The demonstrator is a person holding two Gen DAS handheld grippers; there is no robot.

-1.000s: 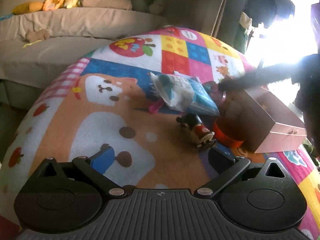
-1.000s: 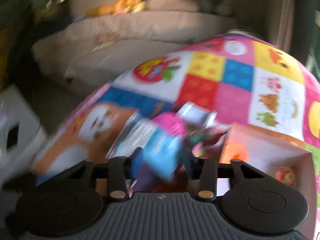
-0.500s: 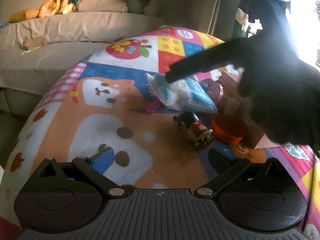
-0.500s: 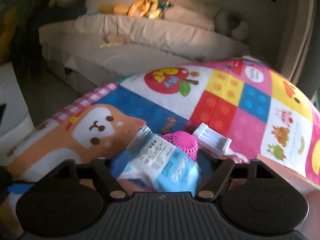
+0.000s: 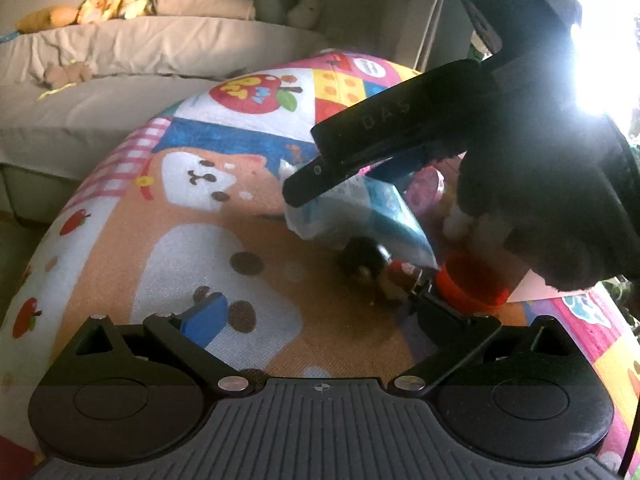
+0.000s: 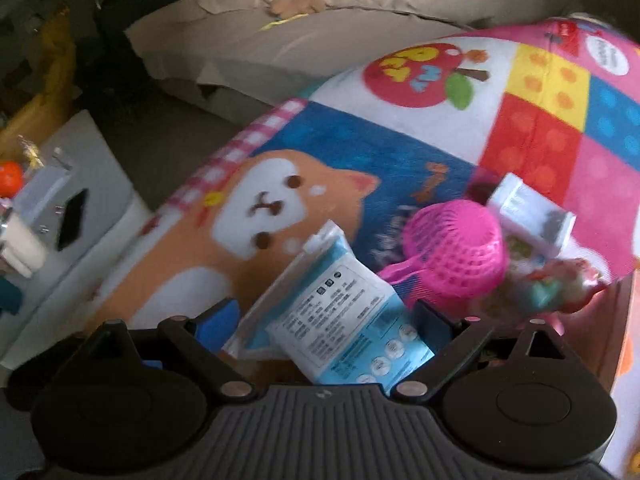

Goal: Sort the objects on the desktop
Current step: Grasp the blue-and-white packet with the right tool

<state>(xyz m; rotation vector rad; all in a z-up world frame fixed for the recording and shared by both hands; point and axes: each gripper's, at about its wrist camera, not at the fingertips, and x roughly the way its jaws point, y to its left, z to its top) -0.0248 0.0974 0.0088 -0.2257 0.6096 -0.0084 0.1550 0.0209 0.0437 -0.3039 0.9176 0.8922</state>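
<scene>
Blue-white wipes packet (image 6: pixel 340 328) lies on the cartoon play mat (image 6: pixel 320 152) between the fingers of the right tongs (image 6: pixel 326 326), which straddle it but look spread, not clamped. Pink mesh ball (image 6: pixel 454 246) and white plastic piece (image 6: pixel 530 216) just behind the packet; small toy figure (image 5: pixel 380 270) and orange cup (image 5: pixel 470 284) near it. Left tongs (image 5: pixel 320 314) released, empty, over the mat.
</scene>
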